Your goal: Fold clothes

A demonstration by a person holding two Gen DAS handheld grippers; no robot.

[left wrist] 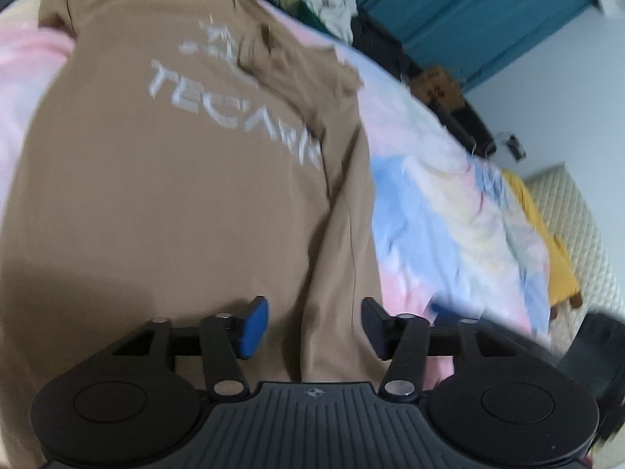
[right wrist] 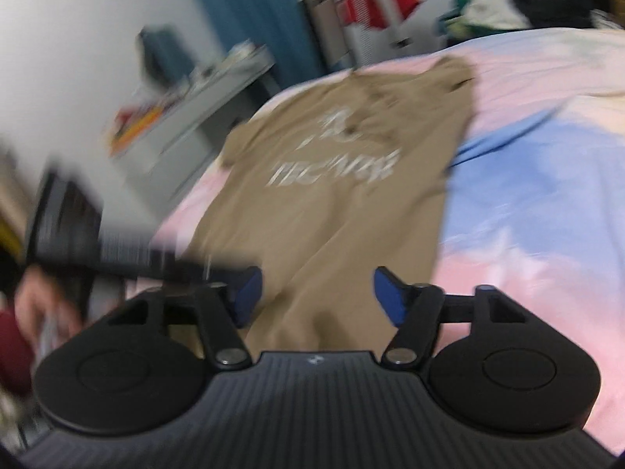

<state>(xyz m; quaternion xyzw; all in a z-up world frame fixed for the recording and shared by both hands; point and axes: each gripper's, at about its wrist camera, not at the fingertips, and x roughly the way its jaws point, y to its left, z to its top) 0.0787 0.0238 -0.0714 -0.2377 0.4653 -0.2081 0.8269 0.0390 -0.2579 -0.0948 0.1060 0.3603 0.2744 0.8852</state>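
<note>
A tan T-shirt [left wrist: 175,195] with white lettering lies spread on a bed covered by a pastel tie-dye bedspread [left wrist: 461,211] in pink, blue and cream. In the left wrist view the shirt fills the frame from 6 o'clock up to 11 o'clock, its right sleeve folded inward over the chest near 12 o'clock, partly covering the print. The left gripper [left wrist: 314,326] sits over the hem end at 6 o'clock, its blue-padded fingers [left wrist: 256,326] spread apart with tan cloth visible between them and nothing pinched. In the blurred right wrist view the same shirt [right wrist: 332,203] runs from 6 o'clock toward 12 o'clock, and the right gripper [right wrist: 316,299] is likewise at the hem end, fingers [right wrist: 390,297] apart and gripping nothing. A pile of clothes [left wrist: 328,4] lies beyond the bed near 12 o'clock, with teal curtains [left wrist: 468,8] at 1 o'clock and a yellow garment [left wrist: 554,250] at the bedspread's edge near 3 o'clock.
</note>
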